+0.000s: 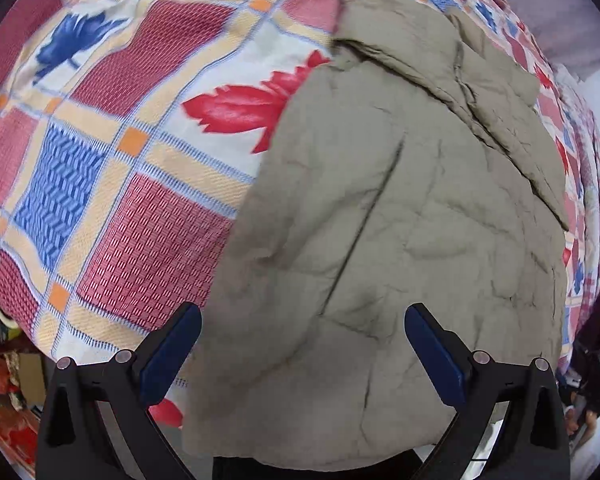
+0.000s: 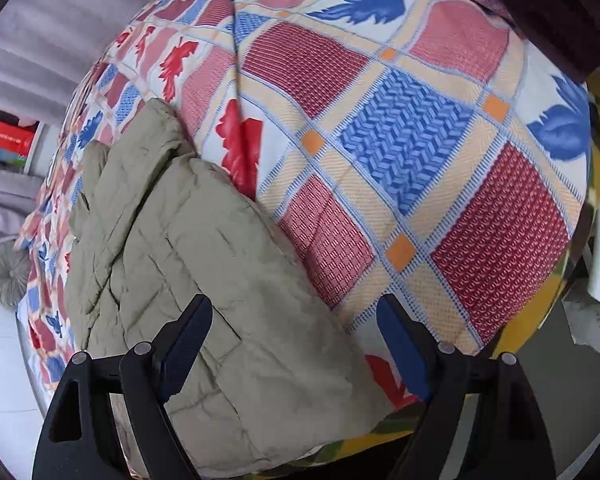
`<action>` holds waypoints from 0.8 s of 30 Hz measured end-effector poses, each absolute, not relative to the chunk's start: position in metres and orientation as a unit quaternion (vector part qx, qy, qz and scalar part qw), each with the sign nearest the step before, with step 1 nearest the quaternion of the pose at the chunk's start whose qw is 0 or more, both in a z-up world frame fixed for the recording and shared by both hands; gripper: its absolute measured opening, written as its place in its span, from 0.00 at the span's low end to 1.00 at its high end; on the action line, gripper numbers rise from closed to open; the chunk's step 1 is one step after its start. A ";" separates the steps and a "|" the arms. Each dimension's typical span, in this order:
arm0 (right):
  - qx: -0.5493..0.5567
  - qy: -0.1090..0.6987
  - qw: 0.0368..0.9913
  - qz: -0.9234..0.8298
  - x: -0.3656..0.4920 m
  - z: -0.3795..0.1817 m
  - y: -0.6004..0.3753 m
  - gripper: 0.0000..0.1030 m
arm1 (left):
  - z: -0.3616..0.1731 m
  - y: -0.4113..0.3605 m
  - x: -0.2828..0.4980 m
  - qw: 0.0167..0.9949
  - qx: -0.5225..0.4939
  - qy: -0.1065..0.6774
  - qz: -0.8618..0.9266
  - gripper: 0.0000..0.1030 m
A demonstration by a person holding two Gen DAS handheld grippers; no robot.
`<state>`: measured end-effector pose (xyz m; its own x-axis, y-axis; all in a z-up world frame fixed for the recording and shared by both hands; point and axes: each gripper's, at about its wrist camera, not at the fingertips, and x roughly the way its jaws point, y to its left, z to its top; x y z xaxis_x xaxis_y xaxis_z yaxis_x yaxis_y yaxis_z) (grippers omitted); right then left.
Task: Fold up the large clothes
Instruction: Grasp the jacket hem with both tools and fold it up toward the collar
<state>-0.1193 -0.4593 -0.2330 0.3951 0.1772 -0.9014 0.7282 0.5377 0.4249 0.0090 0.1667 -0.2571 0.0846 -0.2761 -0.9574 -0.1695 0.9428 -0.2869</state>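
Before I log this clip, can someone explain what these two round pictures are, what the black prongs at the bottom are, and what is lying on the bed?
There is no robot here. A person holds one pair of hand-held tongs in each hand, and each carries a fisheye camera looking forward along its two fingers, hence the round, bulging pictures. One picture comes from the left tongs, the other from the right tongs. The black prongs with blue pads are those fingers. Both pairs stand wide open and hold nothing. On the patchwork-print bedspread in red, blue and cream lies a puffy khaki quilted jacket, partly folded over itself, reaching the near edge of the bed. Both tongs hover near that end.
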 end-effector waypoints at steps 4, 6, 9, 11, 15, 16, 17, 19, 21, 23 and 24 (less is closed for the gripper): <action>0.501 0.525 0.670 -0.160 -0.127 -0.266 -0.452 0.84 | -0.278 0.203 -0.006 0.680 -0.246 0.690 -0.036 0.99; 0.525 0.523 0.656 -0.143 -0.130 -0.277 -0.443 0.84 | -0.287 0.209 -0.016 0.661 -0.268 0.699 -0.047 0.99; 0.550 0.512 0.649 -0.119 -0.130 -0.280 -0.431 0.84 | -0.294 0.204 -0.032 0.642 -0.280 0.710 -0.068 0.99; 0.563 0.509 0.643 -0.097 -0.129 -0.281 -0.423 0.84 | -0.296 0.189 -0.041 0.633 -0.287 0.715 -0.080 0.99; 0.599 0.506 0.620 -0.032 -0.119 -0.286 -0.401 0.84 | -0.292 0.164 -0.045 0.625 -0.308 0.710 -0.107 0.99; 0.603 0.507 0.615 -0.020 -0.116 -0.288 -0.393 0.84 | -0.293 0.157 -0.044 0.619 -0.317 0.709 -0.114 0.99; 0.605 0.509 0.612 -0.008 -0.113 -0.290 -0.386 0.84 | -0.292 0.151 -0.044 0.614 -0.325 0.709 -0.120 0.99; 0.603 0.515 0.609 0.008 -0.106 -0.293 -0.373 0.85 | -0.293 0.138 -0.045 0.600 -0.341 0.711 -0.135 0.99; 0.603 0.518 0.607 0.017 -0.102 -0.296 -0.363 0.85 | -0.294 0.123 -0.048 0.590 -0.345 0.715 -0.146 0.99; 0.606 0.515 0.606 0.018 -0.100 -0.298 -0.360 0.85 | -0.296 0.108 -0.050 0.584 -0.342 0.720 -0.153 0.99; 0.610 0.513 0.604 0.018 -0.100 -0.300 -0.360 0.85 | -0.296 0.105 -0.049 0.586 -0.335 0.722 -0.151 0.99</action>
